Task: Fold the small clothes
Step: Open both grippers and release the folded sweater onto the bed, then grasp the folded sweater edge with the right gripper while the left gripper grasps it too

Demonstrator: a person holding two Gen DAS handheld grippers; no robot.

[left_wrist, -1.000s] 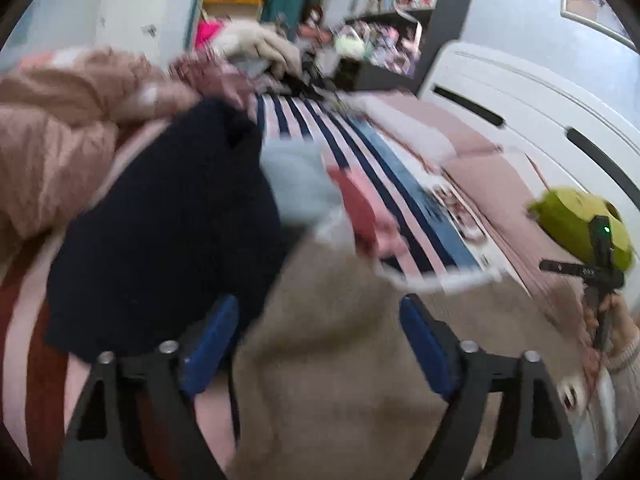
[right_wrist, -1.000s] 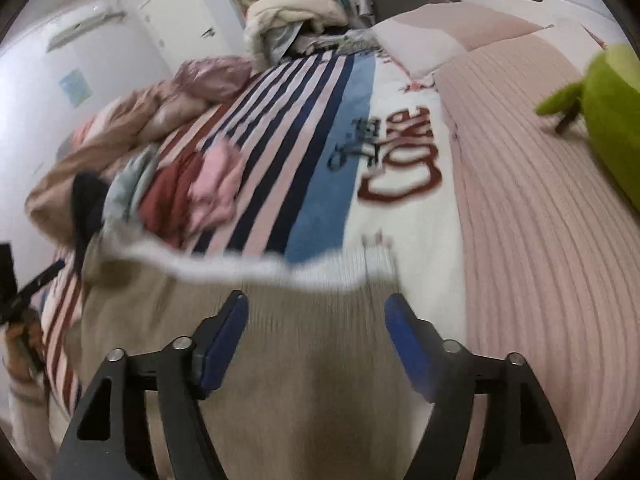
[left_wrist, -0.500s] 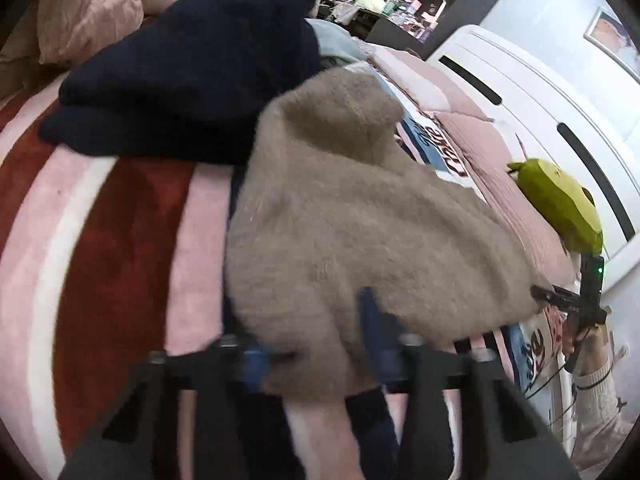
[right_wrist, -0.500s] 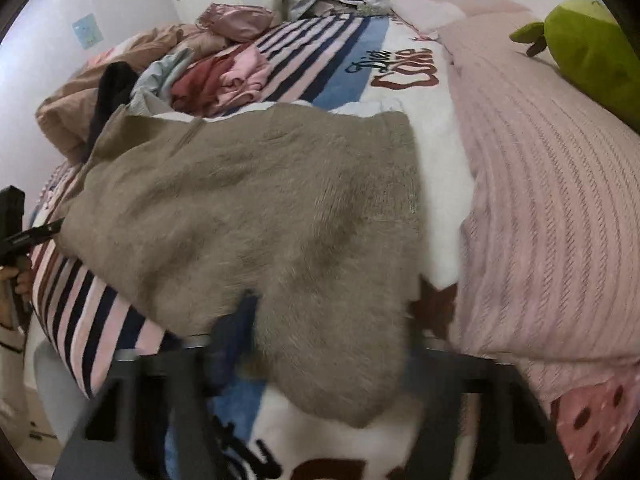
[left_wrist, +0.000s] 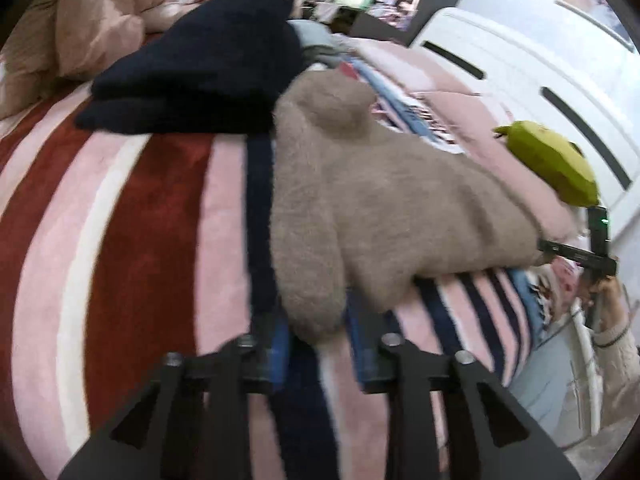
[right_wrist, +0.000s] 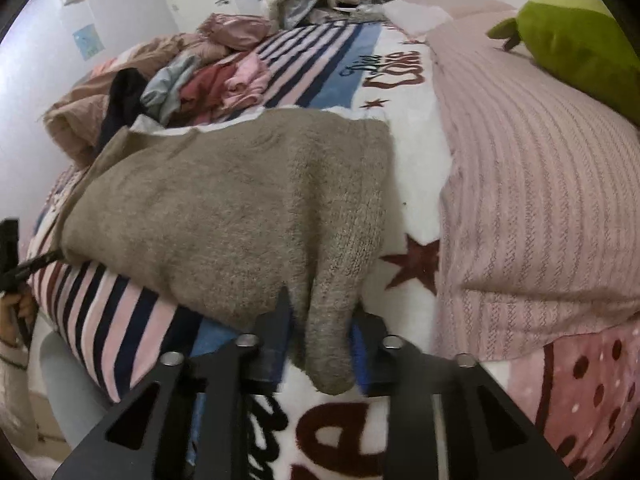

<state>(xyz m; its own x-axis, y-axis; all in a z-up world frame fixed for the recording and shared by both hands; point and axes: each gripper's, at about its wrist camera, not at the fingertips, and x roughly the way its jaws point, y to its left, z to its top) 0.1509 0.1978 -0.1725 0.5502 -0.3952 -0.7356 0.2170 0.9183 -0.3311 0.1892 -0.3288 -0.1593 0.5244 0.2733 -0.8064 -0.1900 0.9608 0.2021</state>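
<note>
Across the striped blanket point(right_wrist: 120, 312) on the bed, your beige knit sweater point(right_wrist: 240, 208) lies spread flat, fuzzy and soft-looking, its far edge straight and its near corners drawn toward you. Your left gripper point(left_wrist: 318, 344) has its blue-padded fingers point(left_wrist: 280, 344) on either side of one hanging corner of the sweater point(left_wrist: 360, 200); the blur makes it hard to be sure, but they appear clamped on it. Your right gripper point(right_wrist: 320, 348) does the same at the other corner, where a narrow tongue of knit droops between the fingers, seemingly pinched.

Beyond the sweater sits a heap of small clothes point(right_wrist: 208, 84): pink, dark red and grey pieces, with a dark navy garment point(left_wrist: 208, 68) beside them. A ribbed pink cover point(right_wrist: 540, 200) lies to your right, with a green plush toy point(right_wrist: 572, 40) on it.

Script on the blanket near the top reads something like "Diet Coke" point(right_wrist: 388, 68); the large letters under your right gripper are cut off and unreadable.
</note>
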